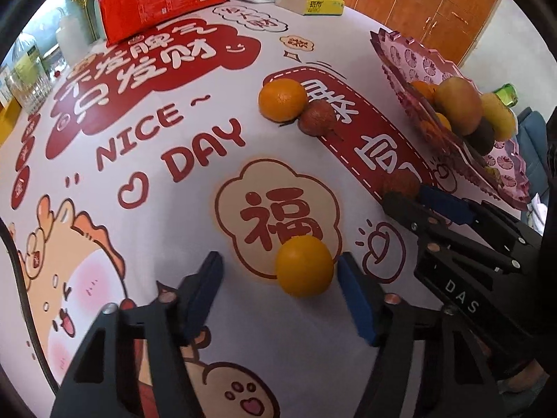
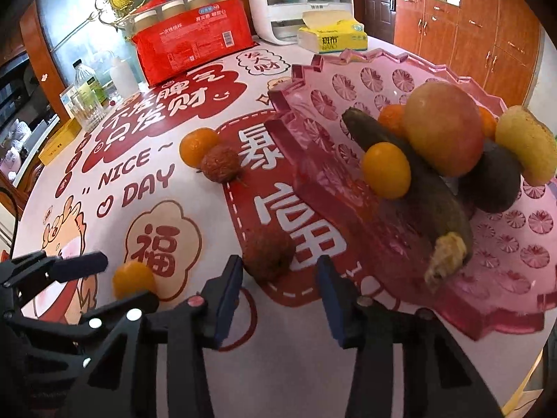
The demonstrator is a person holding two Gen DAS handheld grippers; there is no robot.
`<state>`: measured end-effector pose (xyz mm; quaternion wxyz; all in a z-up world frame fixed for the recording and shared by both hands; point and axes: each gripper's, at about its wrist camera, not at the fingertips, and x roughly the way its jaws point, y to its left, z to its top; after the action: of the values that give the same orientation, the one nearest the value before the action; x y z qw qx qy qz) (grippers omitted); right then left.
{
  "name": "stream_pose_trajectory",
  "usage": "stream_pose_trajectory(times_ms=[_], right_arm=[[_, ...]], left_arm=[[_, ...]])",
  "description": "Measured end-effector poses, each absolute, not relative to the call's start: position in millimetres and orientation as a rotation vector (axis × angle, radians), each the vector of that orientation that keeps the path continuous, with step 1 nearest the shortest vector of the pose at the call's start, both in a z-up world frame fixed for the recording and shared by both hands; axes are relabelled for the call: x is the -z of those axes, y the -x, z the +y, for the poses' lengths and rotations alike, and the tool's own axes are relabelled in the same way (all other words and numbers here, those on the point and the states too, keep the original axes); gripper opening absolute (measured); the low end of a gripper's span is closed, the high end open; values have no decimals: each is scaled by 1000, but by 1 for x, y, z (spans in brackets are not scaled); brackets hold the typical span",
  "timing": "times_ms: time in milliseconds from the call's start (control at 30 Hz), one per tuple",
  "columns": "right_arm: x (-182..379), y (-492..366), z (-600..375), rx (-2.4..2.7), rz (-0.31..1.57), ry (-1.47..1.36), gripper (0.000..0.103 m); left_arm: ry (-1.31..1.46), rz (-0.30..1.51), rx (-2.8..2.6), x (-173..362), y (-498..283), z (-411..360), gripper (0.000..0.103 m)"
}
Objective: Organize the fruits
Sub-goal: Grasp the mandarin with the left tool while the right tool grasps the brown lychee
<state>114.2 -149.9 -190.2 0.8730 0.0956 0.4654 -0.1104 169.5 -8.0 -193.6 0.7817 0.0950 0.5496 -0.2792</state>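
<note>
On the printed tablecloth [image 1: 146,160], the left gripper [image 1: 280,271] stood wide open around a small orange [image 1: 304,265] touching its right pad, while the right gripper [image 2: 280,277] gaped wide about a lychee [image 2: 268,256] by its left pad, near the pink tray [image 2: 348,80].

there were two lychees on the cloth, one [image 2: 220,163] at ten o'clock and one [image 2: 268,256] at six o'clock of the right view. two oranges lay loose: one [image 1: 282,99] at twelve o'clock, one [image 1: 304,265] at six o'clock of the left view. there was one pink tray [image 2: 365,80] and one apple [image 2: 444,129] in it.
</note>
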Motion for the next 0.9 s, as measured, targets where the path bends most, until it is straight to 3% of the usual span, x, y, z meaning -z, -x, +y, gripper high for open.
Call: stream_pose_trajectory(times_ms=[67,133,600,900], right_arm=[[191,-117,-149,225,970,-194,32],[191,-119,-147,230,968,-179,32],[172,-111,-130,119,981,-136,29],[123,-93,-122,-8,949,-119,29]], left_arm=[[-196,1177,614,193,-170,-9,52],[-166,1187,655,192,-171,-10,30],[-155,1181,580,173,-166,-2,29],[-119,1137,528,123,-155,5,29]])
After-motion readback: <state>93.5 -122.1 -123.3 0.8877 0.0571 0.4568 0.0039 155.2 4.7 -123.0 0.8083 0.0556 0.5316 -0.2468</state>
